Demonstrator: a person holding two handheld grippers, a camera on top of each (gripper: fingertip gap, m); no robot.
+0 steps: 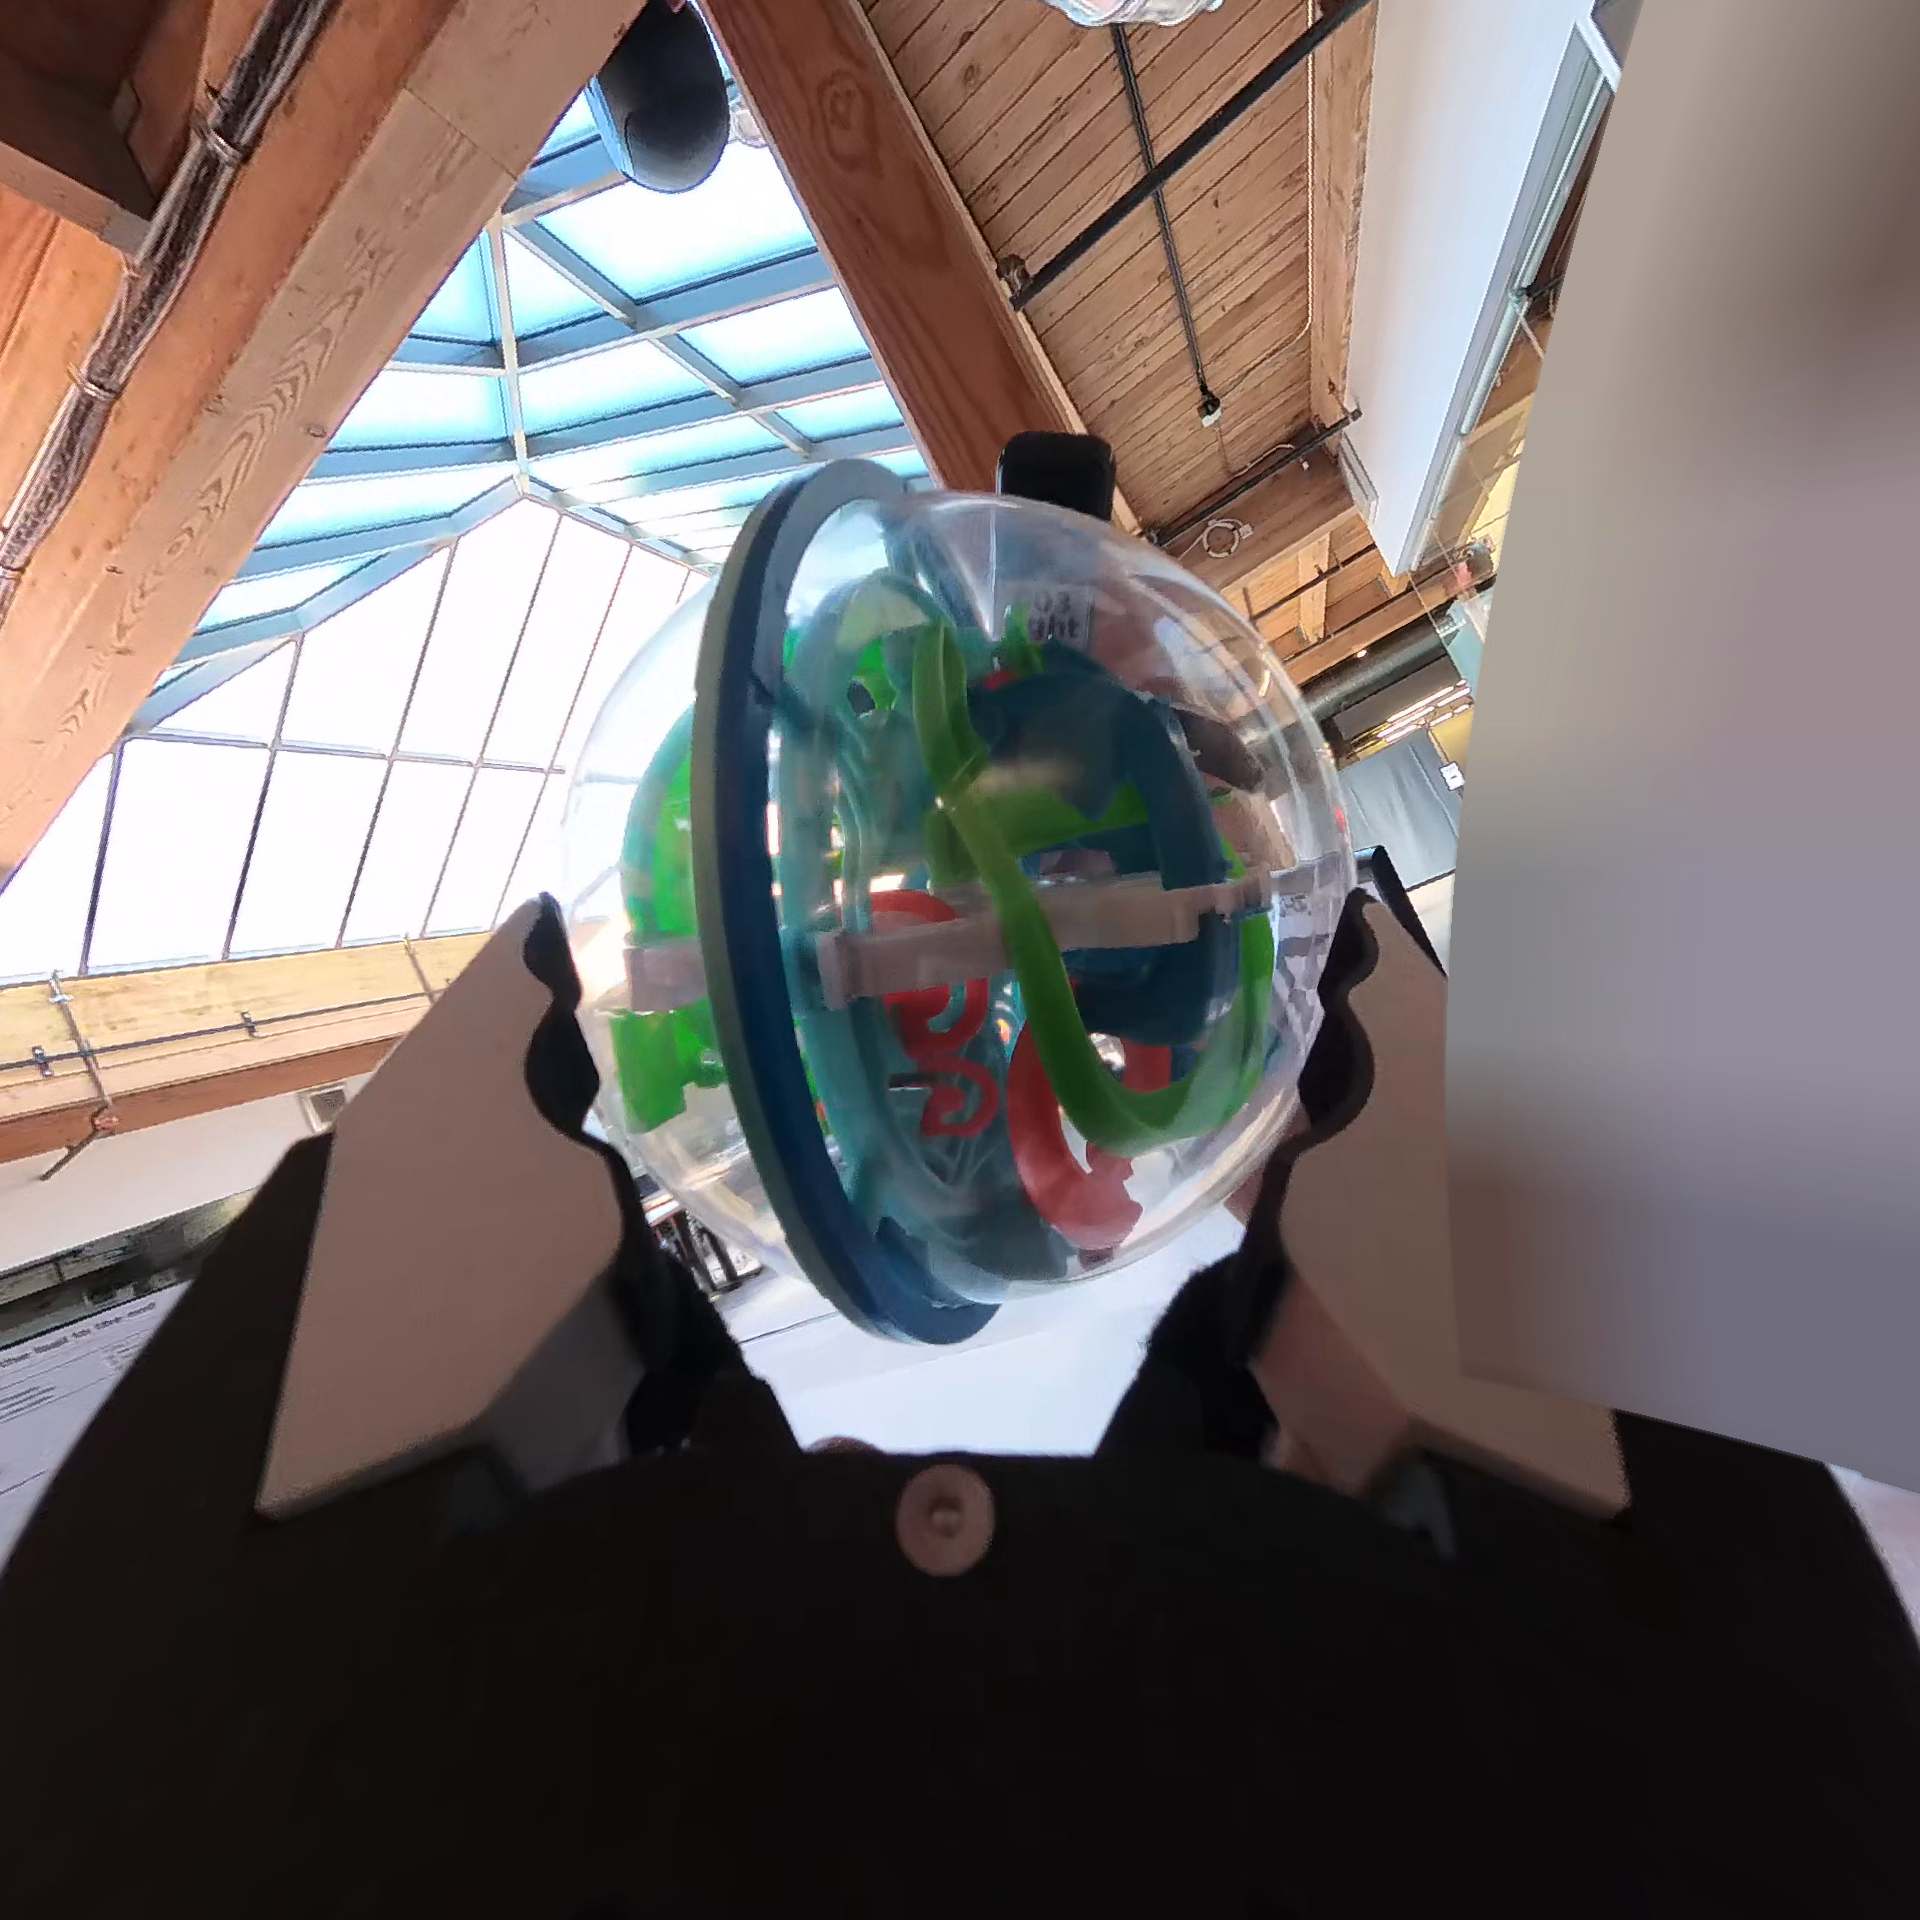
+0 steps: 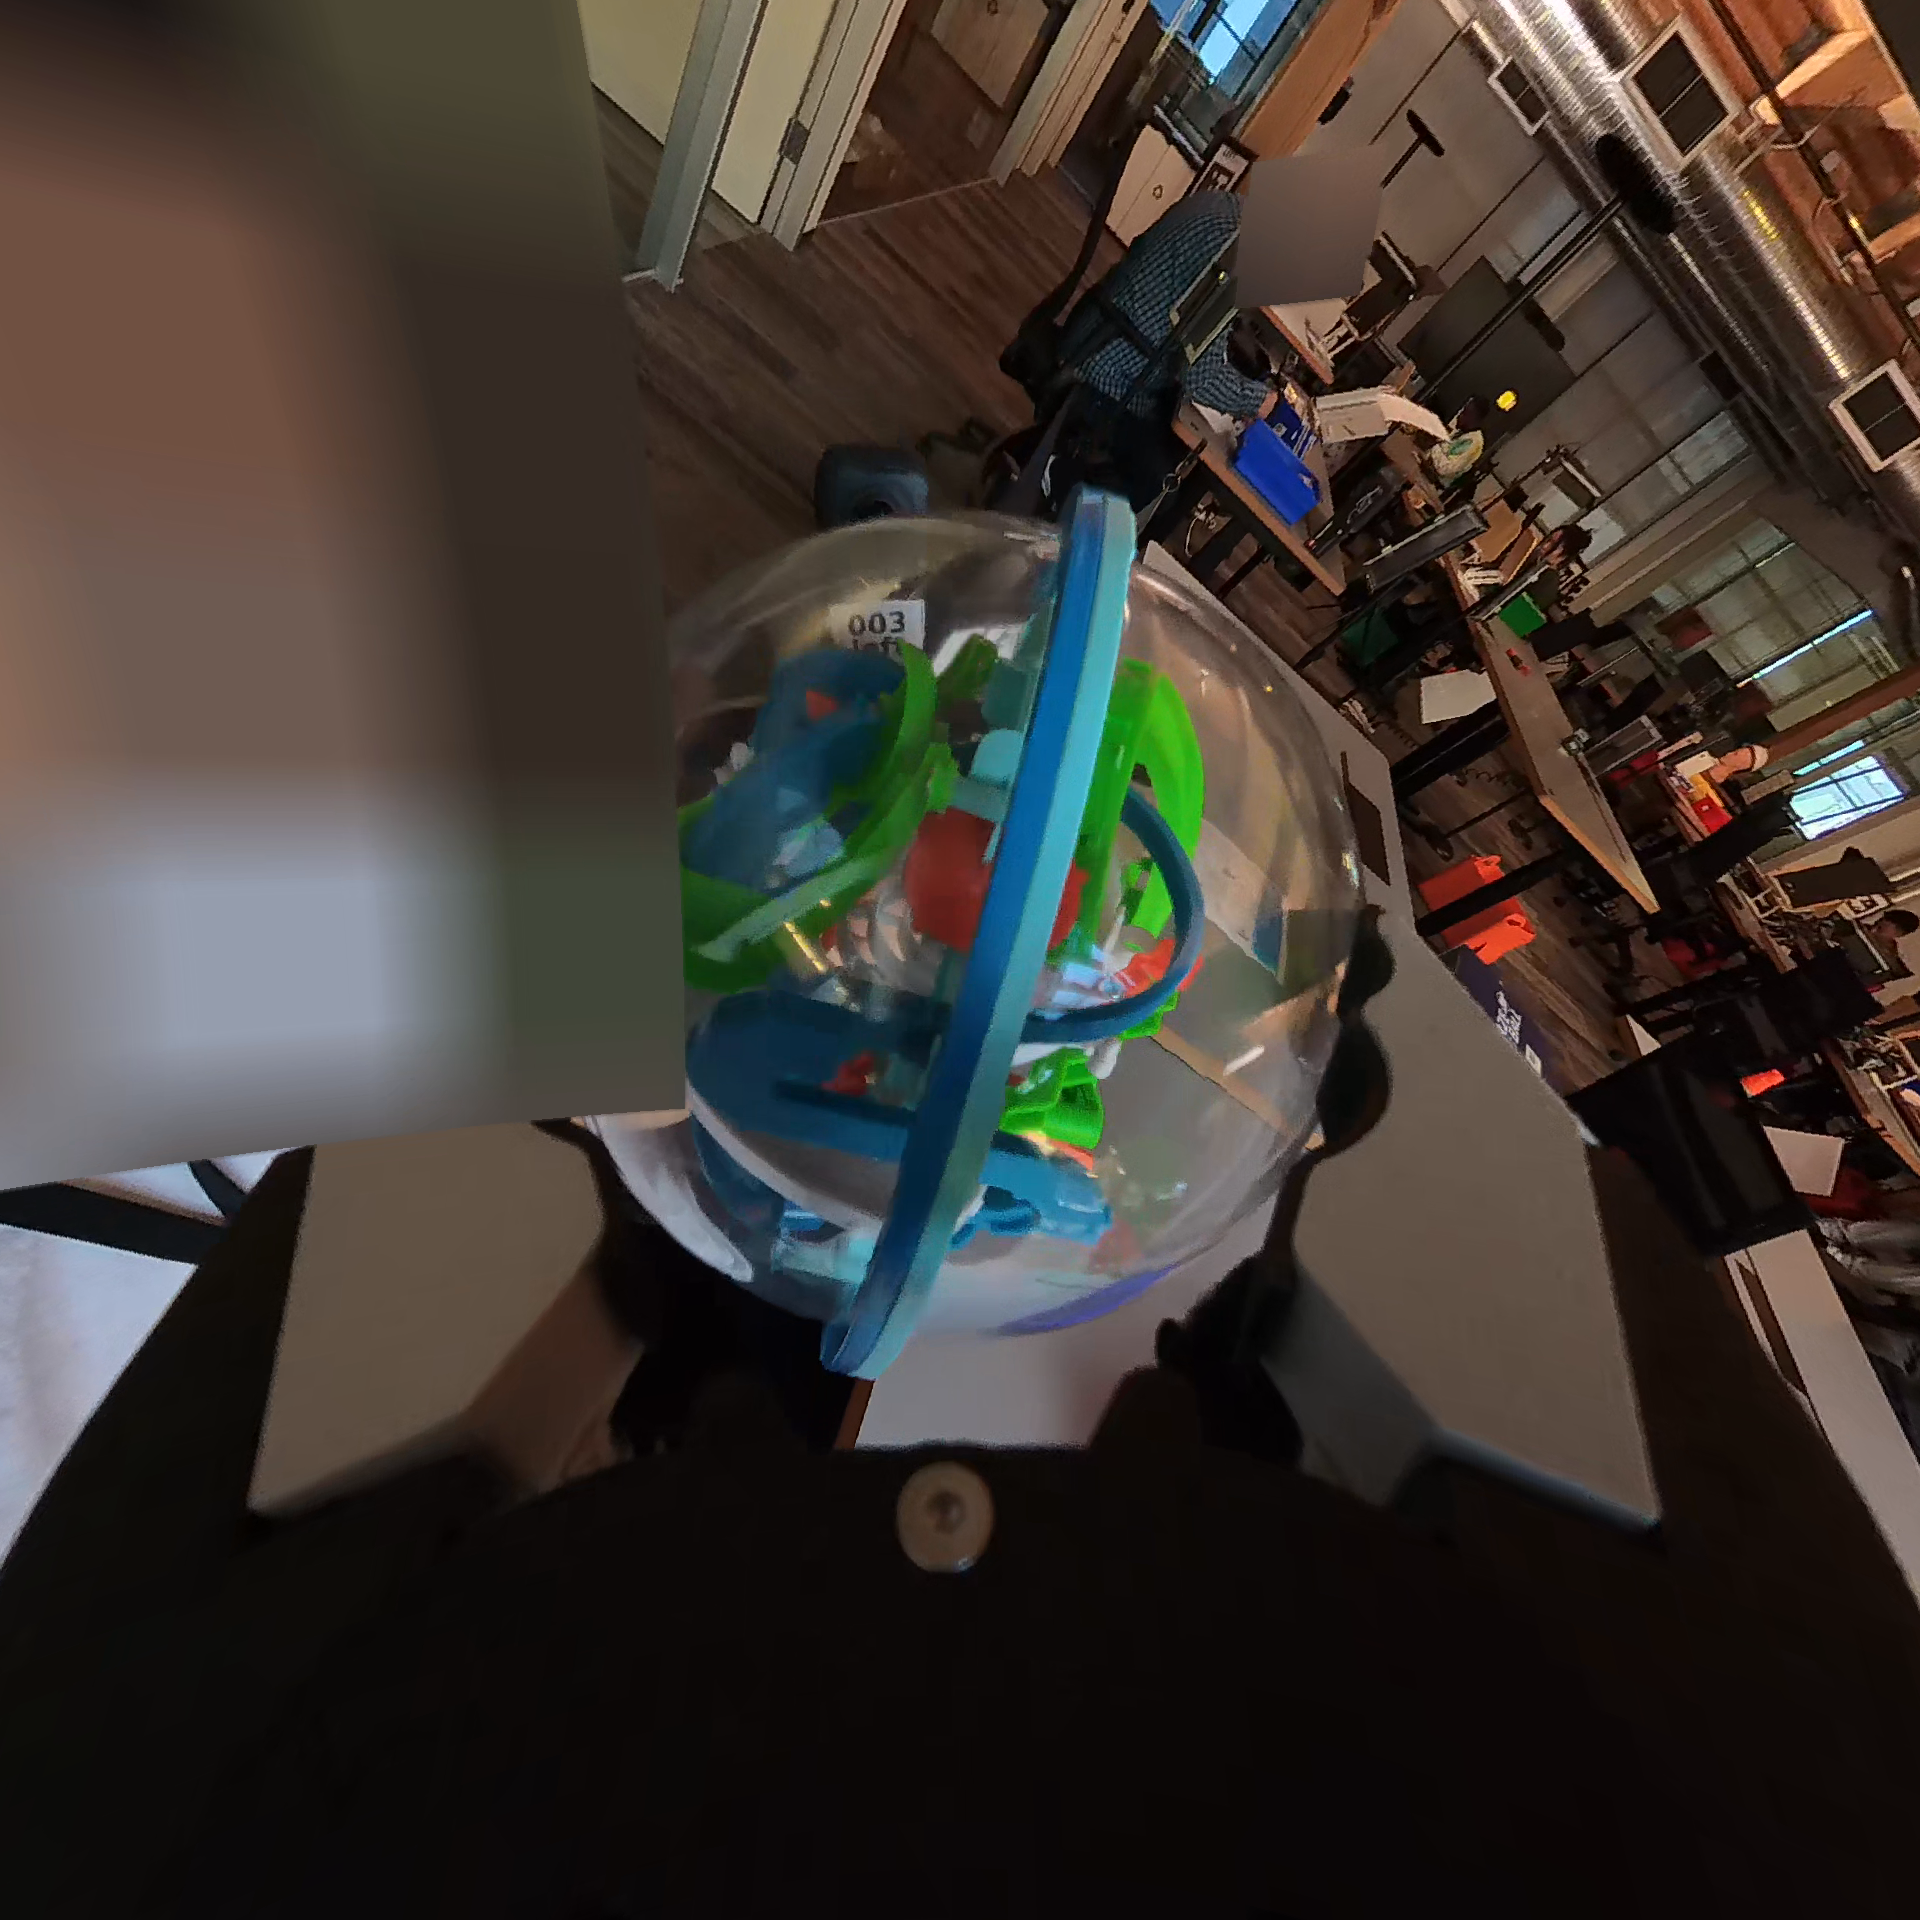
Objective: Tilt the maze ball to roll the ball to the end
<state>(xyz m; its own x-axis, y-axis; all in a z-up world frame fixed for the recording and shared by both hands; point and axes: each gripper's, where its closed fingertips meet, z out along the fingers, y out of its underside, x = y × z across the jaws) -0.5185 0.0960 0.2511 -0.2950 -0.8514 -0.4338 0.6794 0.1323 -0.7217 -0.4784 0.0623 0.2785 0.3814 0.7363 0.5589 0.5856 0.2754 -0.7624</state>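
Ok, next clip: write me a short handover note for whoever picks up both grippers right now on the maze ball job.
Left gripper: shut on the maze ball, a wavy black pad pressing each side of the clear shell, camera pointing up at the skylight.
Right gripper: grips the same maze ball from the opposite side; its right pad is against the shell, its left one hidden behind a blur patch.
The sphere is held in the air, its blue equator ring running near-vertical.
Done: ball picked up with both grippers.
Left: I cannot spot the small rolling ball for sure, so find it first, then tilt gently along the track to the end.
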